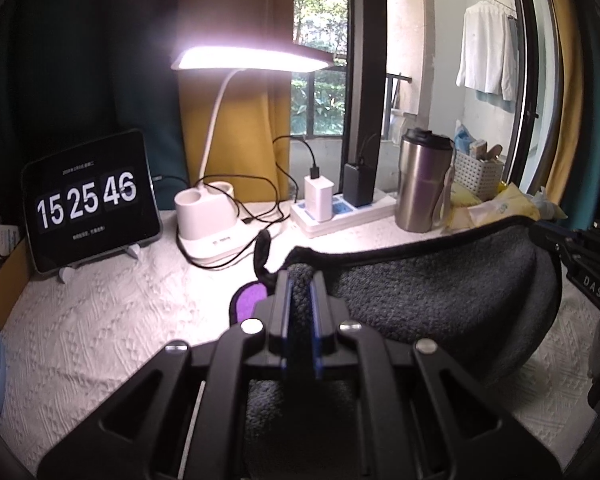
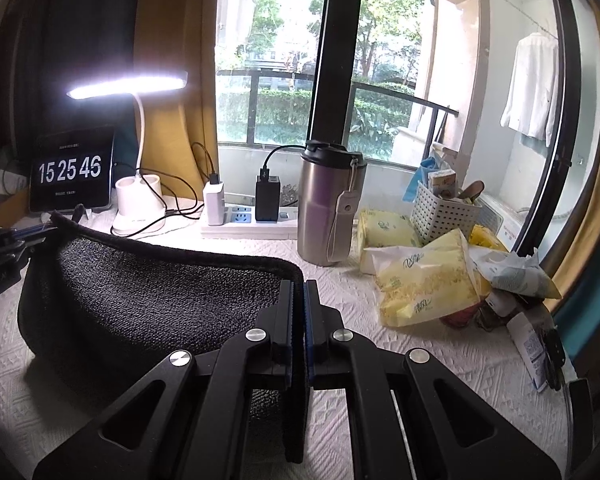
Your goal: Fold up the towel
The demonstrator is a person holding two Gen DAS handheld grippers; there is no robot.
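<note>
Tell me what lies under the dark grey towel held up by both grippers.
Under the sagging dark grey towel, only the white textured tablecloth shows, plus a purple patch at its left end. Anything beneath its middle is covered.

lamp (image 1: 220, 216) and tumbler (image 2: 328, 208) behind, cloth (image 1: 100, 320) free
</note>
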